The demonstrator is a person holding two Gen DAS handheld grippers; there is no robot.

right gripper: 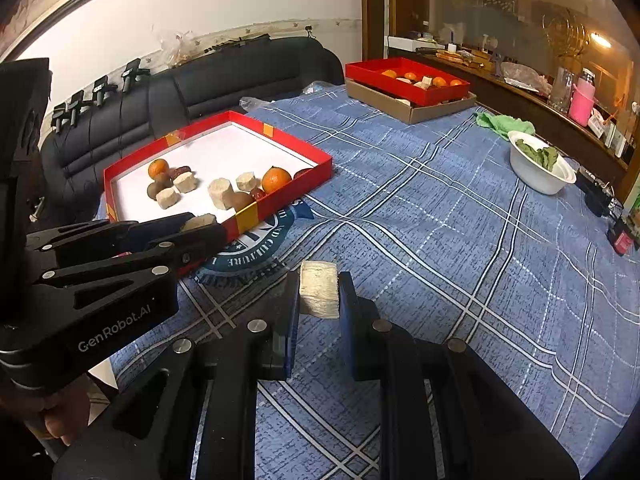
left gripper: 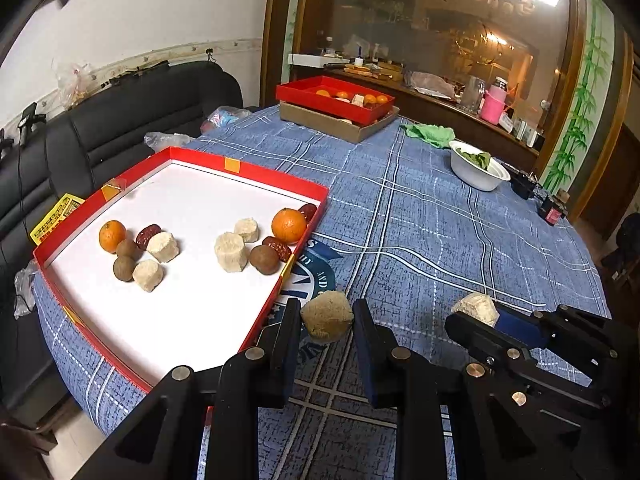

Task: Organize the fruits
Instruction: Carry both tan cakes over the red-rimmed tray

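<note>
A worktop (left gripper: 440,220) under a blue plaid woven cloth fills the room's middle; a black leather sofa (left gripper: 120,120) stands at ten o'clock and a glass-fronted wooden cabinet (left gripper: 440,20) at twelve. The left gripper (left gripper: 326,314) is clenched on a rough, crumbly beige chunk (left gripper: 326,316) beside the red white-floored tray (left gripper: 280,188). The right gripper (right gripper: 319,294) grasps a paler fibrous block (right gripper: 319,290) above the cloth.

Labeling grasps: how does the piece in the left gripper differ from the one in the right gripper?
The left gripper holds a rounded, tan, rough chunk. The right gripper holds a paler, square-edged block. The chunk sits beside the red tray; the block is further from it. Both are clamped above the blue cloth.
</note>
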